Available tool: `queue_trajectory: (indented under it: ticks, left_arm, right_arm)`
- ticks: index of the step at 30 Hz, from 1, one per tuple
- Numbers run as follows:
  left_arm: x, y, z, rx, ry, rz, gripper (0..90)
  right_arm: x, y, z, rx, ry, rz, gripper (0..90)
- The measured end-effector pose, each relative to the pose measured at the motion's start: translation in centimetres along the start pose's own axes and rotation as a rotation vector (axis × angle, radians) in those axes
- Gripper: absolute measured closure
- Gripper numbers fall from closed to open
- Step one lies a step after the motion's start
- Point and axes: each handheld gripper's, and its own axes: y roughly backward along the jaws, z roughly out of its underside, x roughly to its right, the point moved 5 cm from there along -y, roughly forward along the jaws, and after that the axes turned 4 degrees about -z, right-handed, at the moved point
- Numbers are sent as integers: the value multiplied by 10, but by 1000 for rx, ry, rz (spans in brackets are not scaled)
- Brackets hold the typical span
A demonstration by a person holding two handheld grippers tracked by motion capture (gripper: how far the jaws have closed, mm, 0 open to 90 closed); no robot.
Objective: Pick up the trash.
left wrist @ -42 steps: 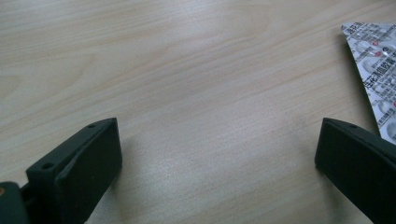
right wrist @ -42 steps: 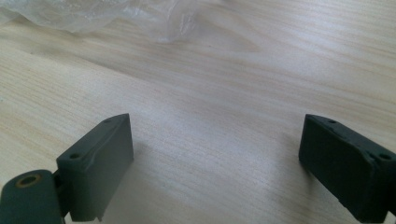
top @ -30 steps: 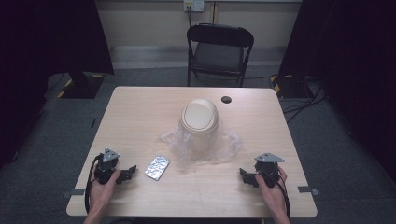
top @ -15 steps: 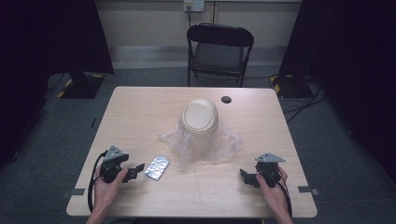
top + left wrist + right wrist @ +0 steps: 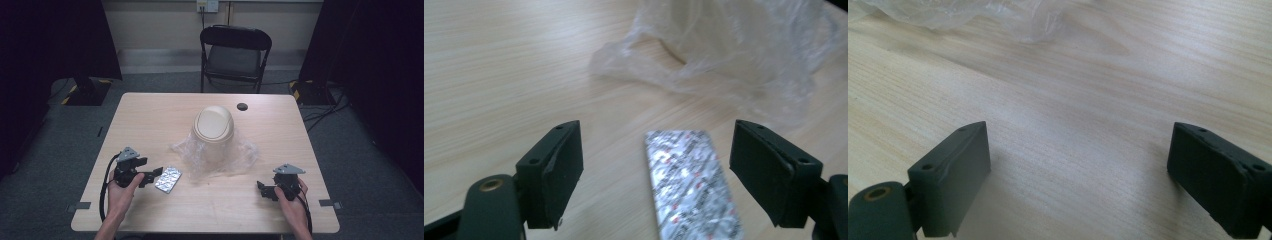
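The left gripper [image 5: 153, 175] has slid in toward the foil pill strip [image 5: 168, 179] near the table's [image 5: 150, 115] front-left, jaws spread either side; a pickup looks imminent. Right gripper [image 5: 263, 189] sits released by the front-right, bin [image 5: 213, 125] in its bag [image 5: 240, 155] at centre

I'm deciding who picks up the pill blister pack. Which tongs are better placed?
Left. The left tongs are open with the blister pack lying between their jaws; the right tongs sit across the table, facing bare wood.

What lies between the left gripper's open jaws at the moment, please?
A silver blister pack lies flat on the wooden table between the left gripper's spread jaws, untouched, in the left gripper view.
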Motion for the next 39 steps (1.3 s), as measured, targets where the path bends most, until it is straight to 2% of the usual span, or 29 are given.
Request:
queue_trajectory:
  ticks: [1, 5, 6, 7, 10, 13, 16, 23, 26, 28, 30, 31, 32, 36, 37, 39]
  left_arm:
    - [2, 0, -4, 1, -11, 7, 212]
    - [10, -2, -22, 28, -11, 51, 210]
    - [14, -5, -30, 36, -26, 48, 206]
    - [14, -5, -30, 36, -26, 48, 206]
    - [19, -13, -42, 39, -41, 68, 198]
    - [27, -22, -55, 37, -56, 107, 191]
    - [31, -28, -66, 57, -46, 140, 164]
    - [32, -33, -95, 89, -63, 142, 159]
    - [33, -35, -105, 114, -56, 144, 164]
    - [33, -38, -111, 96, -93, 133, 165]
    - [34, -43, -121, 94, -98, 150, 165]
    - [34, -43, -121, 94, -98, 150, 165]
    - [35, -46, -130, 105, -113, 153, 165]
    - [39, -55, -140, 97, -129, 182, 160]
    - [40, -58, -142, 84, -151, 179, 159]
    - [42, -65, -147, 82, -167, 178, 160]
  right_arm:
    - [0, 0, 0, -1, 1, 0, 93]
    - [0, 0, 0, -1, 0, 0, 93]
    - [0, 0, 0, -1, 0, 0, 93]
    - [0, 0, 0, -1, 0, 0, 93]
    - [0, 0, 0, -1, 0, 0, 93]
    - [0, 0, 0, -1, 0, 0, 93]
    - [0, 0, 0, -1, -1, 0, 93]
    - [0, 0, 0, 0, -1, 0, 93]
    - [0, 0, 0, -2, -7, 3, 93]
    - [0, 0, 0, -2, -7, 3, 93]
    - [0, 0, 0, -2, -7, 3, 93]
    - [0, 0, 0, -2, -7, 3, 93]
    - [0, 0, 0, -2, -8, 3, 93]
    - [0, 0, 0, -2, -7, 3, 93]
    - [0, 0, 0, -2, -7, 3, 93]
    - [0, 0, 0, -2, -7, 3, 93]
